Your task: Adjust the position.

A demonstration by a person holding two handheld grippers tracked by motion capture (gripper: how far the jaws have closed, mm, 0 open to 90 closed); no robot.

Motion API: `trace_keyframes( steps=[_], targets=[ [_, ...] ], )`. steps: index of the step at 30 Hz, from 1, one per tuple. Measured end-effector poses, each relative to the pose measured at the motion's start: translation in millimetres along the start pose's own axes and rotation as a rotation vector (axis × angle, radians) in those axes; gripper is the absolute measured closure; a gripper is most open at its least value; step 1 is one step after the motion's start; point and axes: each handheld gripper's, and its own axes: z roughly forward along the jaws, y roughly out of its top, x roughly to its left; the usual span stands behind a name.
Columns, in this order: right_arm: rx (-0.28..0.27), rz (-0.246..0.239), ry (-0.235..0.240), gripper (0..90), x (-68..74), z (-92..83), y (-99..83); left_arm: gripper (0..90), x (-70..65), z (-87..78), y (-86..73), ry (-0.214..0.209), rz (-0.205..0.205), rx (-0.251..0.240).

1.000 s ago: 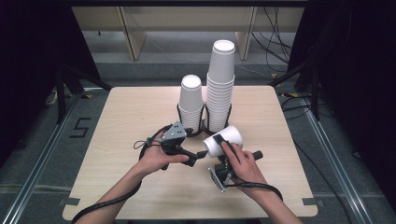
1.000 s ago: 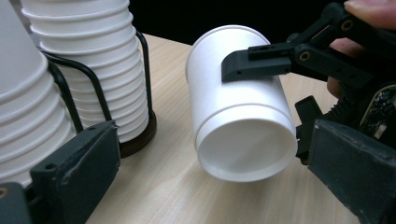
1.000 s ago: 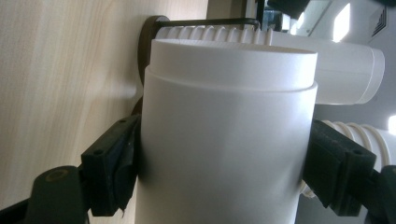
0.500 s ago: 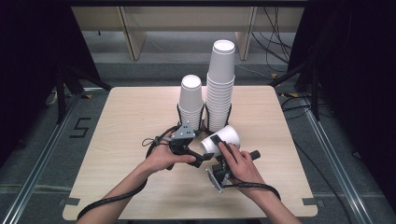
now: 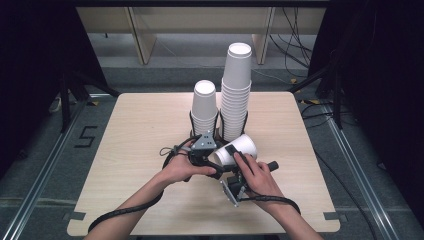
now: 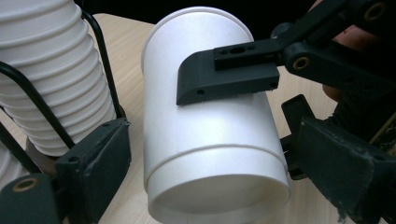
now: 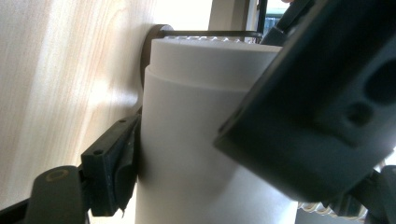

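1. Closing in: the left gripper [image 5: 212,159] has slid across the bench toward the white paper cup [image 5: 235,149] since the earlier high views, where it sat further left and clear of the cup.
2. Left fingers [image 6: 100,161] have just been closing, now at a middling gap; in the left gripper view the cup's open end sits between them, with the left pad near the wall and a visible gap on the other side, so no grip yet.
3. Right gripper [image 5: 231,152] unchanged: fingers [image 7: 112,168] clamped on the cup wall, holding it on its side just above the light wooden bench [image 5: 140,130], in front of the stacks.
4. Cup location: tipped sideways in the right gripper at bench centre, just in front of the taller stack of white paper cups [image 5: 236,92] and near the shorter stack of white paper cups [image 5: 204,107], both standing in a black wire holder [image 6: 100,51].
5. Judgement: looks like a two-handed step on one cup, with the left about to pinch the rim end, maybe to pull apart nested cups or take it over. A double ridge near the rim hints at two nested cups; can't confirm.
6. Writing: a black "5" mark on the grey floor [image 5: 86,137] left of the bench. Cups plain, with no brand or label readable.
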Motion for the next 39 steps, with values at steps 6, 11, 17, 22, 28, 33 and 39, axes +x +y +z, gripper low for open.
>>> trace_keyframes(
  steps=[6, 11, 17, 22, 28, 33, 39],
  targets=[
    [-0.003, -0.008, 0.013, 20.4, -0.8, 0.3, 0.9, 11.8, 0.9, 2.4, -0.5, -0.002, -0.002, 0.009],
    [0.006, -0.017, 0.034, 20.4, -2.4, 0.3, 2.0, 14.4, 0.6, 4.7, -0.8, -0.011, 0.006, 0.011],
    [0.014, -0.006, 0.035, 20.4, -1.4, -0.3, 2.5, 15.2, 0.8, 7.3, -1.1, 0.001, 0.010, 0.031],
    [0.029, 0.030, 0.037, 20.4, 1.4, -1.1, 2.9, 16.3, 1.9, 10.4, -0.7, 0.007, 0.011, 0.036],
    [0.009, 0.023, 0.016, 20.4, 1.1, 0.1, 2.5, 19.2, 2.3, 12.2, -2.3, 0.021, 0.016, 0.037],
    [0.015, 0.042, 0.015, 20.2, 2.4, 0.3, 2.8, 19.8, 2.4, 11.3, -1.7, 0.025, 0.024, 0.044],
    [0.034, 0.027, 0.031, 19.8, 0.2, 0.3, 2.8, 20.8, 2.8, 10.7, -0.8, 0.031, 0.037, 0.041]
  ],
)
